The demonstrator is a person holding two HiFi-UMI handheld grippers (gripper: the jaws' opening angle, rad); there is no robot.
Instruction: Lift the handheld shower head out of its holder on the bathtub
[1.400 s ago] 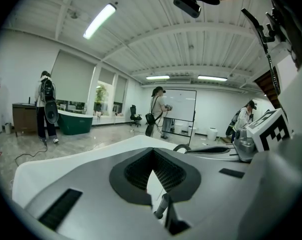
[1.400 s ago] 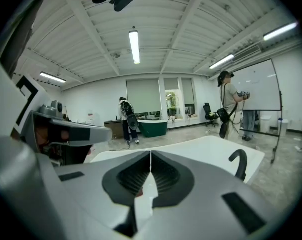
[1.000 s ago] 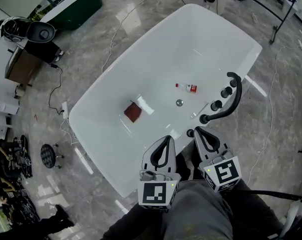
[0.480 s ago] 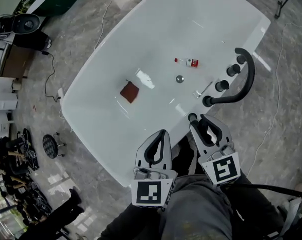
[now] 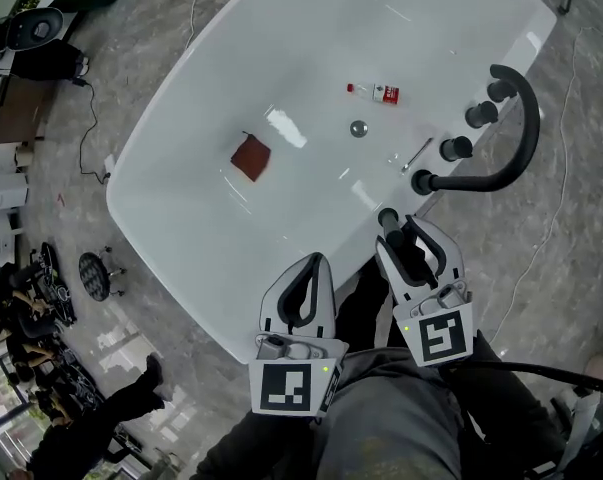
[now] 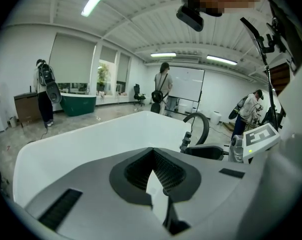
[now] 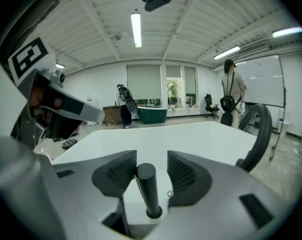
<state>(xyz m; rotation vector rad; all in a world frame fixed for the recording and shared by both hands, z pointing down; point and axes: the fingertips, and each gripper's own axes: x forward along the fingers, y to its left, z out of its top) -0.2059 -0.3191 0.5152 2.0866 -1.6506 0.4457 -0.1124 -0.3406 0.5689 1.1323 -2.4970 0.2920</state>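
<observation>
Standing upright in its holder on the near rim of the white bathtub [image 5: 161,218], the black shower head [image 5: 388,217] sits just in front of the curved black faucet [image 5: 516,138] and the row of black knobs [image 5: 455,149]. The right gripper [image 5: 406,236] has it between its two jaws. Those jaws have just been opening and now stand released, spread wide. In the right gripper view the shower head [image 7: 147,189] rises between the ribbed pads [image 7: 183,171], with a clear gap on one side. It stands close against the other pad, and whether they touch cannot be told. The left gripper [image 5: 316,260] hangs beside it over the tub's edge, apart from the fittings. Its jaws are clenched tip to tip with nothing between them, as the left gripper view [image 6: 152,151] shows. Inside the tub lie a red cloth [image 5: 250,157], a small bottle with a red label [image 5: 374,92] and the round drain [image 5: 358,127]. The person's grey trousers [image 5: 401,428] fill the bottom of the head view.
</observation>
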